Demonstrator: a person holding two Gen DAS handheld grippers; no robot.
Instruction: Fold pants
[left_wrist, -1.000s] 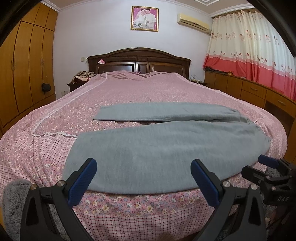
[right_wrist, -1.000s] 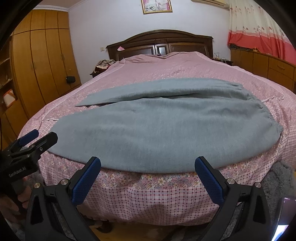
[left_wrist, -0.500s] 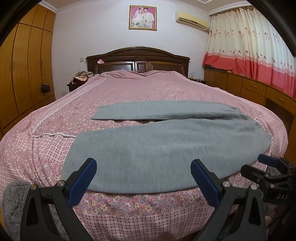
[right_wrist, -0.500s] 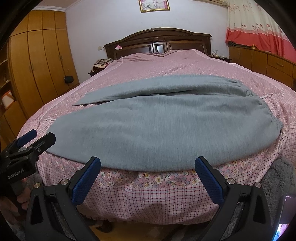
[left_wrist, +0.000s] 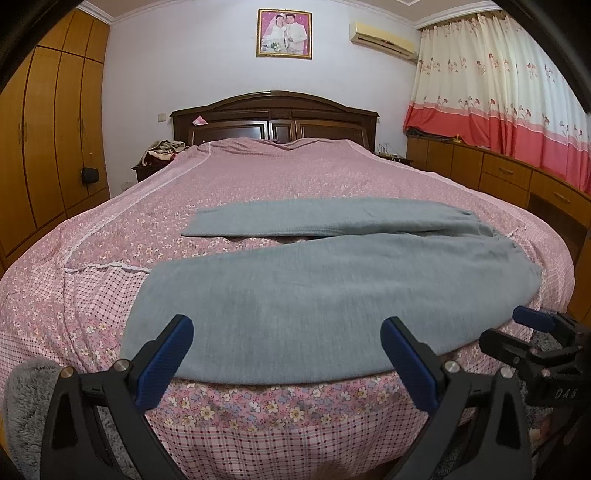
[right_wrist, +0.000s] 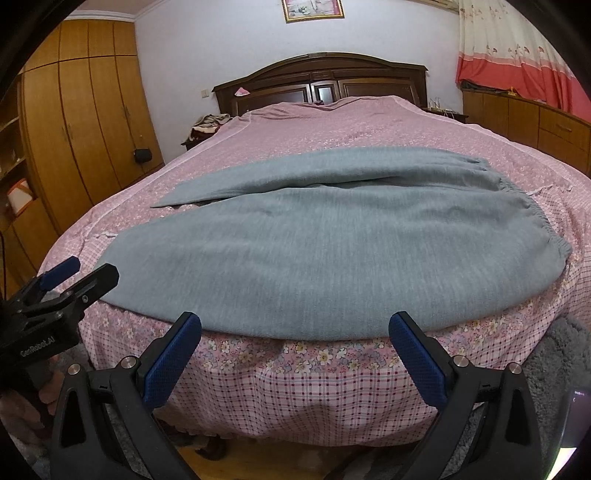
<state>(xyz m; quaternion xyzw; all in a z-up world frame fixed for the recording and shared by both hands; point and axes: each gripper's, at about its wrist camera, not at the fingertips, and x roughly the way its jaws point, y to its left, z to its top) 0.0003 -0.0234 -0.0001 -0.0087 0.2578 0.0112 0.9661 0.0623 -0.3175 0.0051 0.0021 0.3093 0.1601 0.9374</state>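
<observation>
- Pants (left_wrist: 332, 295): grey; spread flat across the foot of the bed (left_wrist: 277, 177); waistband to the right, both legs running left; near leg lies along the bed's front edge, far leg angled apart from it with bedspread showing in the gap between them.
- Left gripper (left_wrist: 286, 354): jaws wide open, holding nothing; it hovers at the bed's front edge, just short of the near leg's hem side; blue pads clear of the cloth.
- Right gripper (right_wrist: 295, 347): jaws wide open, empty; it hovers below the front edge, facing the middle of the near leg; not touching the pants.
- Bedspread (right_wrist: 314, 380): pink, floral and checked; hangs over the front edge.
- Headboard (left_wrist: 275, 114): dark wood; stands against the far wall.
</observation>
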